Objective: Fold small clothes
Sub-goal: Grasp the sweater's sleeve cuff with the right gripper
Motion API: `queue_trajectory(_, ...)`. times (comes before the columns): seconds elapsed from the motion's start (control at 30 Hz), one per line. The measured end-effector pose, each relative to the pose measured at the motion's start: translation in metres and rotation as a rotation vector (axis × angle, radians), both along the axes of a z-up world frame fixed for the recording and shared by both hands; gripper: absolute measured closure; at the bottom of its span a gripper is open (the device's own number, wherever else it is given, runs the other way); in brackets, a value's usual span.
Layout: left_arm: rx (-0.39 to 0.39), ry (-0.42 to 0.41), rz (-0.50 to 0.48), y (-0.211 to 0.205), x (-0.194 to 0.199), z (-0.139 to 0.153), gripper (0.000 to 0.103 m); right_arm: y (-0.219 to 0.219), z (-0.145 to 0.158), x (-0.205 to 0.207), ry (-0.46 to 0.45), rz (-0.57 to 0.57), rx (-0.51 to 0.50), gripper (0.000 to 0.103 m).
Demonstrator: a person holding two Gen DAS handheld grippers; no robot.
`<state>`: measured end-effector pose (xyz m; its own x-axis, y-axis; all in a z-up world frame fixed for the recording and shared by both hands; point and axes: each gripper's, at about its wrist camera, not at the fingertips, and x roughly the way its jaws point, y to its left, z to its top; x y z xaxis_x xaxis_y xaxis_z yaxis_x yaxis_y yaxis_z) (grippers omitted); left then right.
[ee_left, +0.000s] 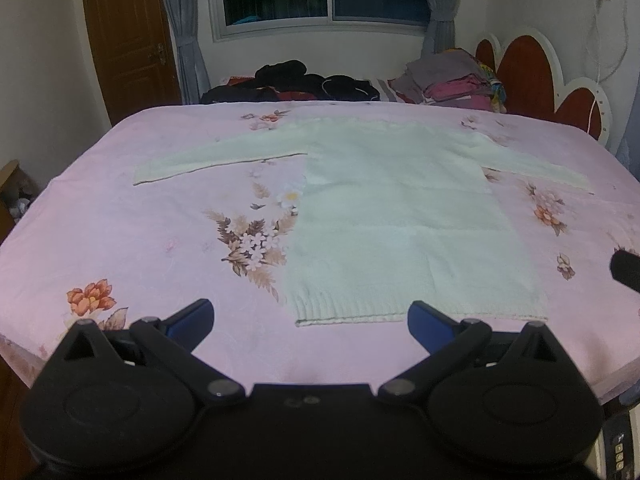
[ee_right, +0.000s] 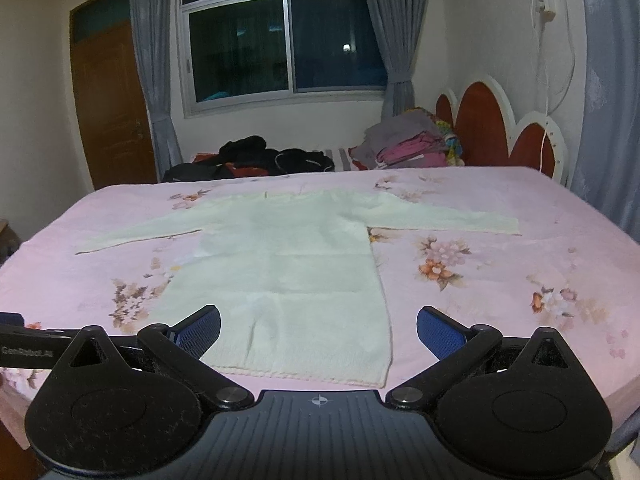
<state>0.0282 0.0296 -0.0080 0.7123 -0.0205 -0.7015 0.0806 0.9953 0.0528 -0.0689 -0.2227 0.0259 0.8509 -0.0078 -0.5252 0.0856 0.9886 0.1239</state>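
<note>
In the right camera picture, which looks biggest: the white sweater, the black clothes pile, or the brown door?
1. Pale white knit sweater, nearest the camera, so it looks biggest.
2. Brown wooden door.
3. Black clothes pile, far away.

Bed (ee_right: 500, 248) w/ pink floral sheet, red-and-white scalloped headboard (ee_right: 484, 120) at right. Dark window (ee_right: 280, 44) betw. grey curtains (ee_right: 148, 64) on far wall, brown door (ee_right: 108, 104) at left. Clothes piles (ee_right: 408, 144) along bed's far edge.
</note>
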Motion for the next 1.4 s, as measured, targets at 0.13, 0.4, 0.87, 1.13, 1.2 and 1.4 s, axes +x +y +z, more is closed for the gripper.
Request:
queue_trajectory(0.13, -0.006, 0.006, 0.012, 0.002, 0.021, -0.008, 0.000, -0.011, -0.004, 0.014, -0.020, -0.011, -0.011, 0.000)
queue_trajectory(0.4, -0.047, 0.040, 0.008, -0.007, 0.084, -0.022, 0.000, -0.045, -0.021, 0.075, -0.030, 0.000, 0.005, 0.000)
queue_trajectory(0.87, -0.062, 0.047, 0.030, -0.061, 0.211, -0.046, 0.000, -0.160, -0.068, 0.226, 0.049, -0.068, 0.041, 0.000)
queue_trajectory(1.13, 0.000, 0.062, 0.077, -0.085, 0.266, -0.061, 0.000, -0.241, -0.111, 0.293, 0.121, -0.179, 0.064, 0.000)
queue_trajectory(1.2, 0.003, 0.065, 0.079, -0.088, 0.276, -0.065, 0.000, -0.264, -0.122, 0.306, 0.140, -0.223, 0.076, 0.001)
queue_trajectory(1.4, 0.037, 0.106, 0.120, -0.096, 0.302, -0.080, 0.000, -0.321, -0.152, 0.337, 0.197, -0.329, 0.096, 0.001)
